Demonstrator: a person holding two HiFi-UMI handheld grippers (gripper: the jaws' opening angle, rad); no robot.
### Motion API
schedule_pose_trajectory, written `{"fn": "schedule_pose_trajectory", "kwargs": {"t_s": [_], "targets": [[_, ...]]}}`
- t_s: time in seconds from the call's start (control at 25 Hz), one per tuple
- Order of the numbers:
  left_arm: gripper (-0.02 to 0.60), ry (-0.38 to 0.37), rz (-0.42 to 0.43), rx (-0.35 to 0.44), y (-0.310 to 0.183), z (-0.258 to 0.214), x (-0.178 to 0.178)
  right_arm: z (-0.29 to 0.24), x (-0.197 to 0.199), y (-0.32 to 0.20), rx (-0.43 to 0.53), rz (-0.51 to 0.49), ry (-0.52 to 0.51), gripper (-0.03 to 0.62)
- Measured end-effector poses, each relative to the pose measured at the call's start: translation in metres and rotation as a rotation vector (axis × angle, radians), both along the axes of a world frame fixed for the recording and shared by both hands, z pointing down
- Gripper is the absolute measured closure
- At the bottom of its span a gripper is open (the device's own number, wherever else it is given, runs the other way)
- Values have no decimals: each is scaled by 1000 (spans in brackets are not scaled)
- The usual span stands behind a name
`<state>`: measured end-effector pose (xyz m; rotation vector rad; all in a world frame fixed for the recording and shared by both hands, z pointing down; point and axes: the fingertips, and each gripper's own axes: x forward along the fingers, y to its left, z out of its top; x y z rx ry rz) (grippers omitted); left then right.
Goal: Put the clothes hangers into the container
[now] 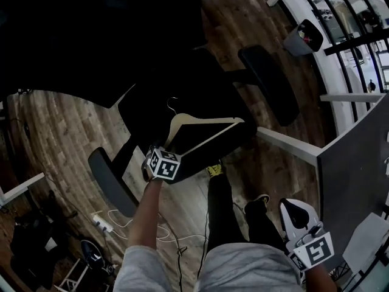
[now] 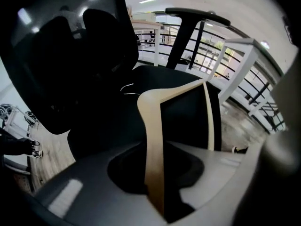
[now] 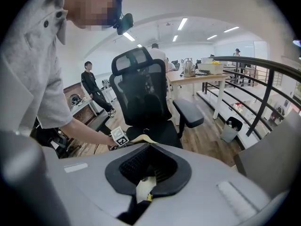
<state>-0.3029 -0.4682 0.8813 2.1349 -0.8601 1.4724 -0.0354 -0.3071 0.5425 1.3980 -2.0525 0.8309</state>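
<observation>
**Spotter one:** Cream wood fills the grip: the fingers (image 2: 94,178) of your left gripper (image 2: 157,204) are pinched narrow on one arm of the cream wooden clothes hanger (image 2: 151,140), out toward its end.

**Spotter two:** That's your risk. Held so far out, the hanger may twist or slip as you lift. Its thin metal hook (image 1: 173,105) could also catch the black office chair (image 1: 146,111) it lies over.

**Spotter one:** Your right gripper (image 1: 290,208) hangs low by your leg. Its fingers look drawn together, with no hanger between them.

**Spotter two:** No container shows in any view.
</observation>
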Motion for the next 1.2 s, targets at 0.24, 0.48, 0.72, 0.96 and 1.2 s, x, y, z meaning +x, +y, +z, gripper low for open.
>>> {"fn": "schedule_pose_trajectory", "kwargs": {"t_s": [0.24,0.48,0.72,0.96,1.2], "targets": [[500,61,77,67,26,-56,25,-30,21,7,97,62,8,595],[500,197,134,168,39,-140,83,-60,61,30,165,136,25,595],[500,351,223,316,36,-248,159,-102,108,65,251,236,53,595],[500,448,242,390,45,-331,220,-135,175,107,360,341,108,595],[500,541,387,425,71,-397,329,-174,279,196,452,582,191,595]]}}
